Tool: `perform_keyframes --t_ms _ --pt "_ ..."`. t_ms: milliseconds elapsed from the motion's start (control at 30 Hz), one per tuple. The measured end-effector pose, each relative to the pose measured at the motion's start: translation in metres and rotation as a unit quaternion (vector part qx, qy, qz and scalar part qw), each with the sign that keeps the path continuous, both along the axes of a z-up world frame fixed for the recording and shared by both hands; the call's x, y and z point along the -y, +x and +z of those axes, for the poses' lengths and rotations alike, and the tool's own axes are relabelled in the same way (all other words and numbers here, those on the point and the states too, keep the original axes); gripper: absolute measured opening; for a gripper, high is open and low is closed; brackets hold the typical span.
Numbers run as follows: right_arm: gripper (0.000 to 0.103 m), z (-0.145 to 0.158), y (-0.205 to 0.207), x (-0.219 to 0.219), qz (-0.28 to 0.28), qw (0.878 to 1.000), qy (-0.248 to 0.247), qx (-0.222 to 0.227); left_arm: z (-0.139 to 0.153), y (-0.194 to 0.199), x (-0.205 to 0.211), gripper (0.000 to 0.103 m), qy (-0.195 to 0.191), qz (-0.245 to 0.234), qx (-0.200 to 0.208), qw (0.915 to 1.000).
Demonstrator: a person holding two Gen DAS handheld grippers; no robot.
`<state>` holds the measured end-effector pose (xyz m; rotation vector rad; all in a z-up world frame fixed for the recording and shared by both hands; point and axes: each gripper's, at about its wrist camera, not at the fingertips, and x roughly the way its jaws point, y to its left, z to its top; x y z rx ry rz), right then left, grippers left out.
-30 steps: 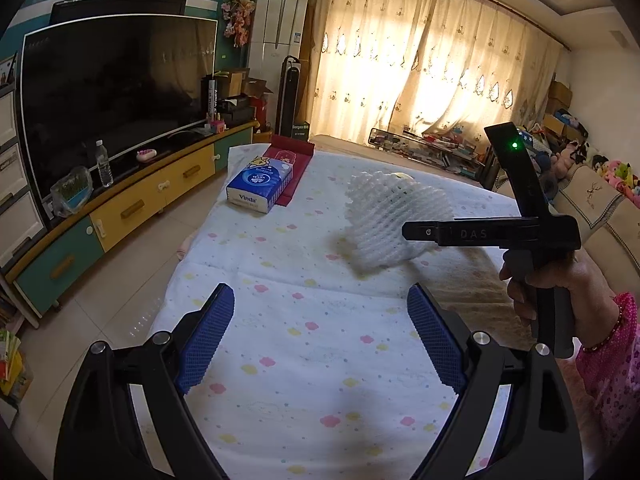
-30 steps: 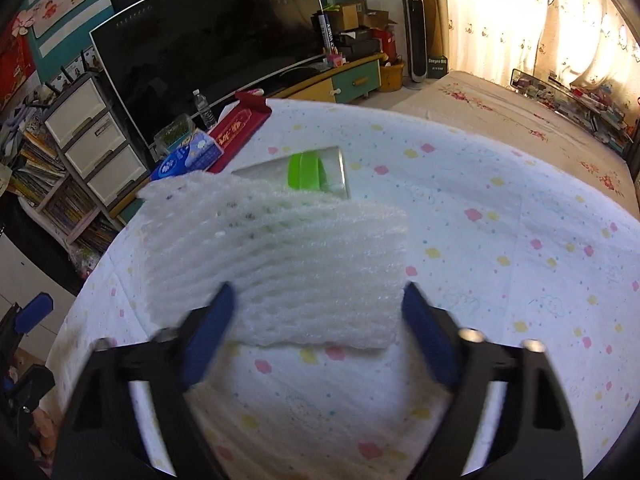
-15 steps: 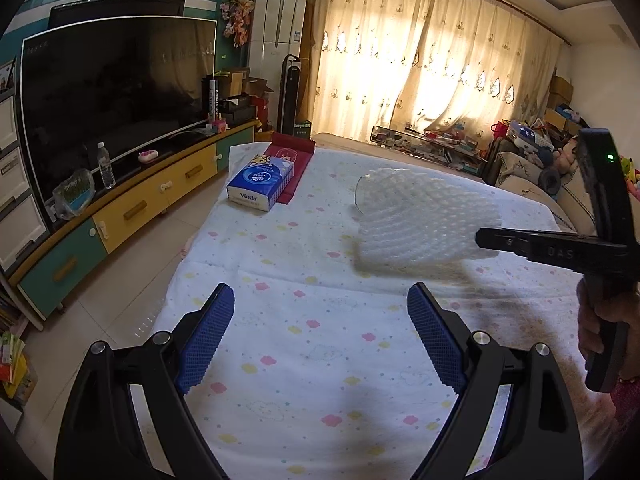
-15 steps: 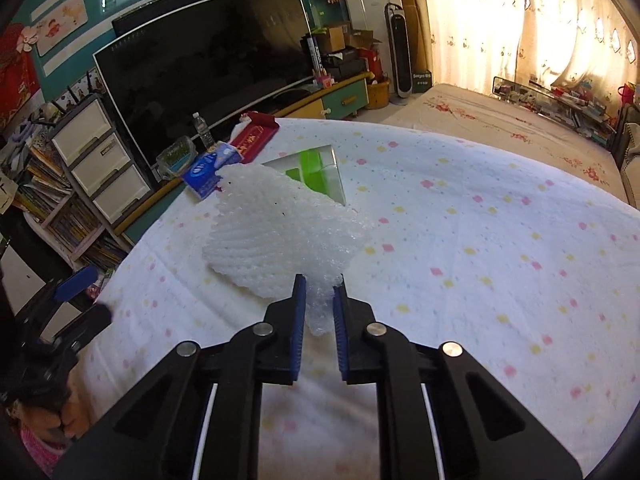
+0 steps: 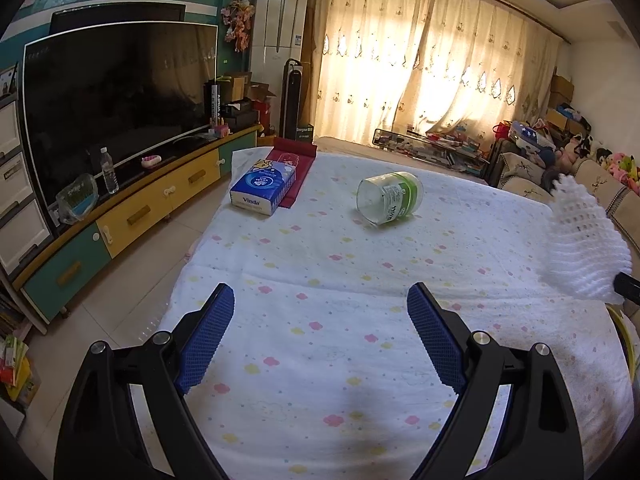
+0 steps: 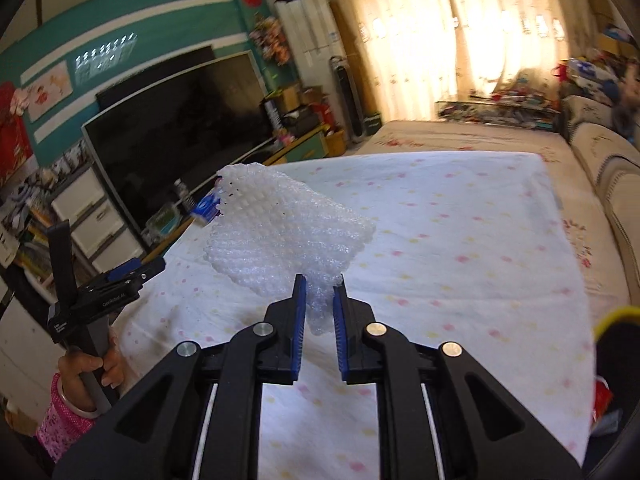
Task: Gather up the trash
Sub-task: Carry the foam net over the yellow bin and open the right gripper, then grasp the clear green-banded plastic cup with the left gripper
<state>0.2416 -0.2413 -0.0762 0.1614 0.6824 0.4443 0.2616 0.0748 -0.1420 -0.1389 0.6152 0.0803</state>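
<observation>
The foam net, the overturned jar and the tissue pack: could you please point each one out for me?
foam net [image 6: 280,236], right wrist view, middle of the mesh.
overturned jar [image 5: 390,199], left wrist view, its labelled side.
tissue pack [image 5: 262,186], left wrist view, top face.

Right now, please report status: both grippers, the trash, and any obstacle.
Right gripper shut on foam net, lifted off the bed. Left gripper open, empty. Plastic jar lying on its side. Nothing in the way.
</observation>
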Motion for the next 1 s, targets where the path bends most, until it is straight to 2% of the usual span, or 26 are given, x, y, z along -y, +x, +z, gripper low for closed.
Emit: perform_keyframes --t_ms 133,233,333,533,633,700,800,867,1000 --pt "0.013 0.001 -0.028 0.059 -0.081 0.997 0.001 0.010 0.002 -0.002 0.003 0.087 0.009 -0.001 0.005 1.0000" --pt "0.013 -0.003 -0.048 0.106 -0.156 0.988 -0.014 0.015 0.004 -0.003 0.005 0.087 0.017 0.000 0.008 0.9998" --pt "0.013 -0.013 -0.065 0.151 -0.223 0.974 -0.030 0.009 0.004 -0.003 0.005 0.087 0.016 0.000 0.007 0.9998" --pt "0.014 -0.041 -0.084 0.219 -0.321 0.946 -0.052 -0.022 0.004 -0.002 0.004 0.087 0.014 0.002 0.004 0.9999" --pt "0.023 -0.059 -0.085 0.243 -0.353 0.933 -0.058 -0.038 0.004 -0.002 0.004 0.087 0.015 0.001 0.004 0.9999" --pt "0.045 -0.064 -0.084 0.251 -0.376 0.922 -0.079 -0.039 0.004 -0.002 0.004 0.087 0.017 0.001 0.004 0.9999" --pt "0.048 -0.066 -0.084 0.256 -0.406 0.909 -0.092 -0.034 0.003 -0.001 0.003 0.087 0.017 -0.002 0.003 0.9999" --pt "0.048 -0.058 -0.088 0.255 -0.412 0.908 -0.070 -0.020 0.002 0.000 0.004 0.087 0.013 -0.008 0.000 0.9999" --pt "0.061 -0.030 -0.088 0.219 -0.385 0.921 -0.043 0.047 -0.001 0.005 0.008 0.087 0.015 -0.015 -0.013 0.9997"
